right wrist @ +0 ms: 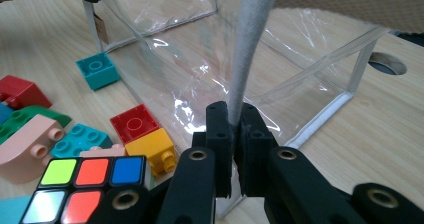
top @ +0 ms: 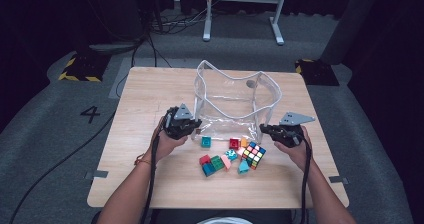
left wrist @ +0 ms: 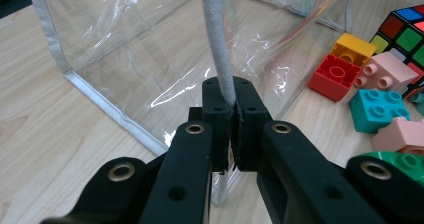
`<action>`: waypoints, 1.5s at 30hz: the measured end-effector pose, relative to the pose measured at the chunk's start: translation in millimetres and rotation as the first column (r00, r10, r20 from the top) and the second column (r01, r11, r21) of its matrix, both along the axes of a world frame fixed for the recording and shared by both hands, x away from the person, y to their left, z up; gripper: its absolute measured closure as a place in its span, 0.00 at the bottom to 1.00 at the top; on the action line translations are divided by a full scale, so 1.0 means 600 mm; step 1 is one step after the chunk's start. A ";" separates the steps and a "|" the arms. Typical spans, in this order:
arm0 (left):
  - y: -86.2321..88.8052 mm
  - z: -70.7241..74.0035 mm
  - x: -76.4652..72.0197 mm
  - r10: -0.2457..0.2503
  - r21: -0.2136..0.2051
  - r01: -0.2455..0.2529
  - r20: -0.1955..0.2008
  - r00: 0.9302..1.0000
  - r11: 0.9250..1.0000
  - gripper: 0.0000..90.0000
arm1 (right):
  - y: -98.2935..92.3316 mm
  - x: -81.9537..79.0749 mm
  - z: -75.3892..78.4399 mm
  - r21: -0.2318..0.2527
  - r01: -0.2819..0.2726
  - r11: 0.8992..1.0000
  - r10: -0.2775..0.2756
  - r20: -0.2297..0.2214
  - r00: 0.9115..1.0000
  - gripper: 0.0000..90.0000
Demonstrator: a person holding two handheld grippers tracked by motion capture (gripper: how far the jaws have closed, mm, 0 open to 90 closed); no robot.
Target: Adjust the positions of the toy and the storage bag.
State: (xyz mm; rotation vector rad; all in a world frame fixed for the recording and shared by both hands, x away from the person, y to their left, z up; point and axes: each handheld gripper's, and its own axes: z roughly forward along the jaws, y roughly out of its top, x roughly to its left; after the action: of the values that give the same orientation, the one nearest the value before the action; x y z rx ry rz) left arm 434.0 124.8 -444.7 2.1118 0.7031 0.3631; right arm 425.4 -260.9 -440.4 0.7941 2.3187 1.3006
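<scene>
At table centre, L tongs & R tongs each clamped tight on clear bag's grey rim, toy blocks nearby.

Light wood worktop on grey carpet floor, white "4" marked at left. Black-yellow hazard-striped blocks near both far corners. White metal frame legs at far centre, black cables on floor far left. Dark surroundings, light falls on worktop.
</scene>
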 end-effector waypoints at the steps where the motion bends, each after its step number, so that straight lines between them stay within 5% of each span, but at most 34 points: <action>1: 0.001 0.000 -0.004 -0.001 0.004 0.001 0.003 1.000 1.000 0.96 | -0.001 -0.005 -0.001 0.003 -0.004 1.000 0.004 -0.001 1.000 0.95; 10: 0.005 -0.003 -0.044 -0.014 -0.010 0.014 0.002 1.000 1.000 0.95 | -0.009 -0.032 -0.005 0.024 -0.029 0.999 0.029 0.005 1.000 0.94; 17: 0.028 -0.005 -0.064 0.006 -0.013 -0.006 0.006 1.000 1.000 0.90 | -0.015 -0.040 -0.005 0.027 -0.008 1.000 0.008 0.004 1.000 0.82; 26: 0.064 -0.025 -0.093 0.034 0.052 -0.034 0.009 0.999 0.998 0.86 | -0.038 -0.063 -0.008 0.026 0.009 1.000 -0.009 0.006 1.000 0.72; 38: 0.080 -0.078 -0.142 0.026 0.165 -0.020 -0.039 0.999 0.986 0.72 | -0.041 -0.109 -0.029 0.015 -0.090 0.996 0.091 -0.036 0.995 0.45; 45: 0.083 -0.085 -0.153 0.029 0.132 -0.019 -0.075 0.997 0.991 0.61 | -0.026 -0.118 -0.037 0.008 -0.133 0.991 0.133 -0.063 0.989 0.36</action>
State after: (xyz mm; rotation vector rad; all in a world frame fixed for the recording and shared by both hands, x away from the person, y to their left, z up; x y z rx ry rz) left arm 342.1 174.8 -495.9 2.2536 0.7678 0.3516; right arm 354.5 -276.4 -462.8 0.7018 2.4576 1.3529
